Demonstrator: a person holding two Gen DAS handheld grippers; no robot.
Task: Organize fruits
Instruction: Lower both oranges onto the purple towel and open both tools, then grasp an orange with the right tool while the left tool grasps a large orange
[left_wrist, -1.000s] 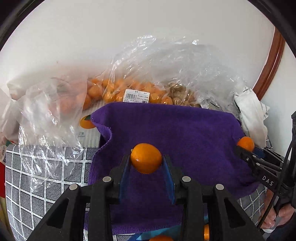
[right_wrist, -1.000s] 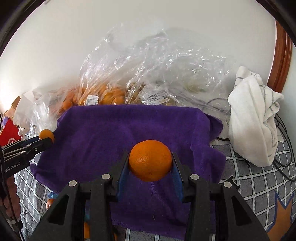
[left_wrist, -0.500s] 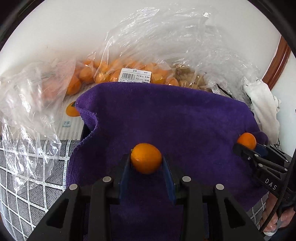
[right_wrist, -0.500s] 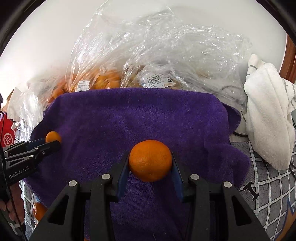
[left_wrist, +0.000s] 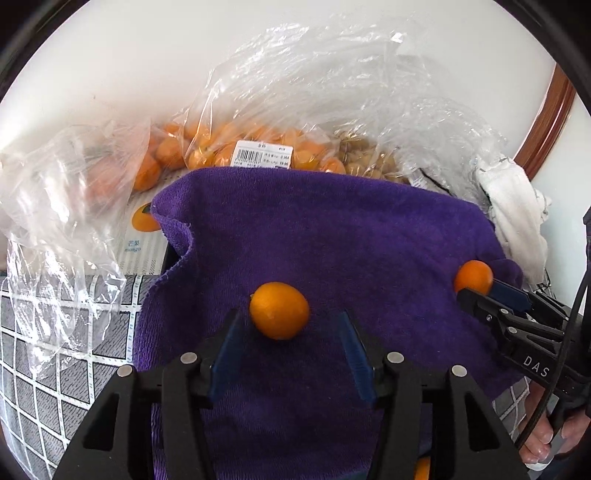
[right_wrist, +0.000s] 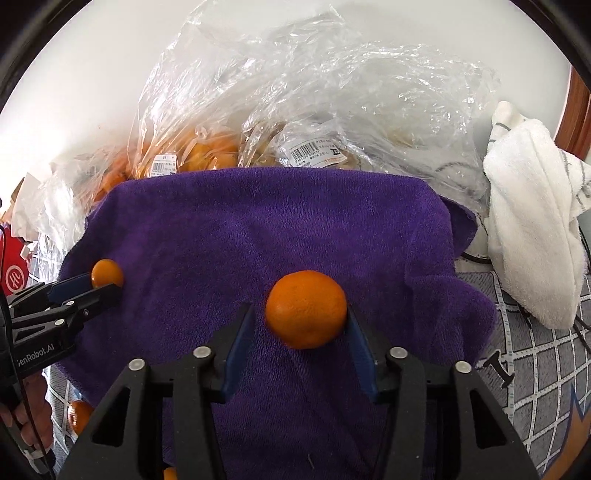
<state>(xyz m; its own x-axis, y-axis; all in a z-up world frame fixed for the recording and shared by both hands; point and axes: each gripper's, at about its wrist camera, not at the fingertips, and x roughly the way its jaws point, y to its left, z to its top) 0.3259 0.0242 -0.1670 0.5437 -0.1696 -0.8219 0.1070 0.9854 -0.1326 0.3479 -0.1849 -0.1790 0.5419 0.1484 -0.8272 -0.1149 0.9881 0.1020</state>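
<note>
I am looking across the purple towel (left_wrist: 332, 229), which is spreading over most of both views. Behind its far edge, clear plastic bags (left_wrist: 332, 92) are piling against the wall, and one of them is holding bagged oranges (left_wrist: 207, 155) just beyond the towel. A white cloth (right_wrist: 532, 229) is lying crumpled beside the towel's right edge. A grey checked covering (left_wrist: 55, 350) is showing off the towel's left edge.

My right gripper (right_wrist: 299, 312) is hovering low over the towel's near middle. Its fingers are standing a little wider than the large orange (right_wrist: 306, 309) between them: the fruit is touching the right-hand finger, while a strip of towel is showing between it and the left-hand one.

My left gripper (left_wrist: 288, 317) is sitting over the towel's near-left part with its fingers spread well apart. The small orange (left_wrist: 279, 310) is resting on the towel between them, close to the left-hand finger and clear of the right-hand one; I cannot tell whether it is touching the near one.
</note>
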